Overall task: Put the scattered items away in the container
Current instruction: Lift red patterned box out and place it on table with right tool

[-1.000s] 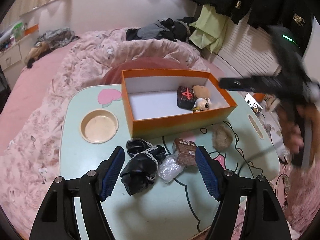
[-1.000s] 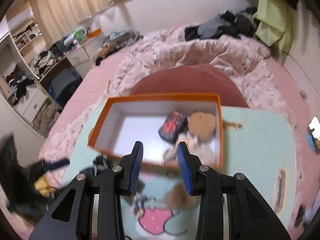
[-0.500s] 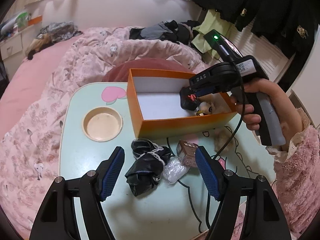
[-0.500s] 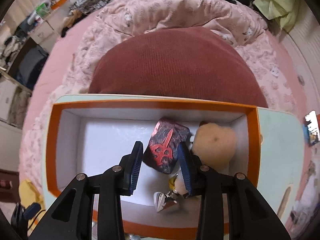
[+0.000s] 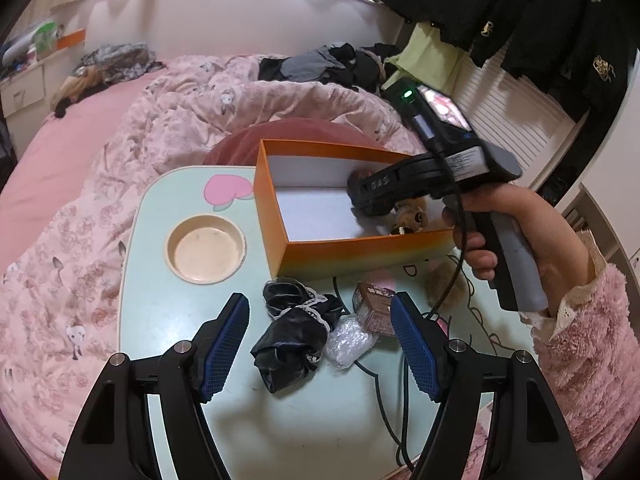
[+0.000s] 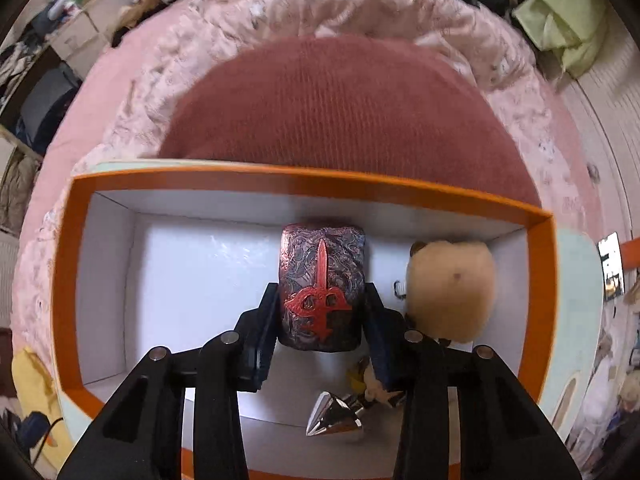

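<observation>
1. Looking down the left fingers (image 5: 224, 344), I see them spread wide and empty, hovering over the near edge of the surface (image 5: 160, 264).
2. Between them on the surface lie a black cloth (image 5: 292, 340), a clear packet (image 5: 348, 340) touching its right side, and a brown carton (image 5: 374, 308) just beside the packet, towards the right edge.
3. A fluffy ball (image 5: 444, 284) sits right of the carton, close to the near wall of the box (image 5: 320, 252).
4. The orange box stands at the far edge of the surface, right of a round cup recess (image 5: 206, 248), with a red cushion (image 6: 340, 108) behind it.
5. My right hand (image 5: 520, 232) points the right fingers (image 6: 262, 332) steeply down into the box's right half.
6. In the right wrist view those fingers stand either side of a red-patterned case (image 6: 322, 284), close against its flanks. I cannot tell whether they press on it or merely flank it.
7. The case is inside the box, near the middle of its far wall.
8. A tan plush (image 6: 448, 288) lies in the box's far right corner, just beside the case.
9. A silver cone (image 6: 334, 416) lies by the box's near wall, below the case.
10. A black cable (image 5: 384, 392) trails across the surface's near right part.
</observation>
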Tool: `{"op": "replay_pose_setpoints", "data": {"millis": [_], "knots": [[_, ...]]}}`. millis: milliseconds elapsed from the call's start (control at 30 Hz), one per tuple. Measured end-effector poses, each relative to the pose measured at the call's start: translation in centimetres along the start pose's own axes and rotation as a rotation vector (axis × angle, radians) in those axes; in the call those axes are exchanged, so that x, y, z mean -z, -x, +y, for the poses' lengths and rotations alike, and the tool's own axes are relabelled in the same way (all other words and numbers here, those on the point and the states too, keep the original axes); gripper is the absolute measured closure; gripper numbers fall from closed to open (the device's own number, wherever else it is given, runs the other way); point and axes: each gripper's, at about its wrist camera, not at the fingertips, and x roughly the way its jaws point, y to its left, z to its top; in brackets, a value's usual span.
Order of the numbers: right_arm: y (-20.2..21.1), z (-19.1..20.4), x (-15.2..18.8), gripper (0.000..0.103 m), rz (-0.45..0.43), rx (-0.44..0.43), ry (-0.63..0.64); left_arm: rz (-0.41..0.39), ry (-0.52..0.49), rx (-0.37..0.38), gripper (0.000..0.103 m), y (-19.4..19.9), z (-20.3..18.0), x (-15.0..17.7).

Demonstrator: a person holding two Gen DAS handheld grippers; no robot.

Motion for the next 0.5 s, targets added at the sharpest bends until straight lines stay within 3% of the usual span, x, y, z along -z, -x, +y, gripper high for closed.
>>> {"op": "replay_pose_setpoints", "data": {"millis": [267, 367, 500], "knots": [[8.5, -0.7, 3.1, 0.062, -0.242, -0.18, -0.022, 0.005, 0.011, 0.0, 0.03, -0.1, 0.2, 0.0], [11.2, -1.3, 5.8, 0.062, -0.291, -0.256, -0.013, 0.008, 0.011, 0.001, 0.03, -0.2, 0.2, 0.0], [11.7, -2.3, 9.7, 0.062, -0.283, -0.331, -0.012, 0.013, 0.02, 0.0, 0.03, -0.5, 0.1, 0.2]]}}
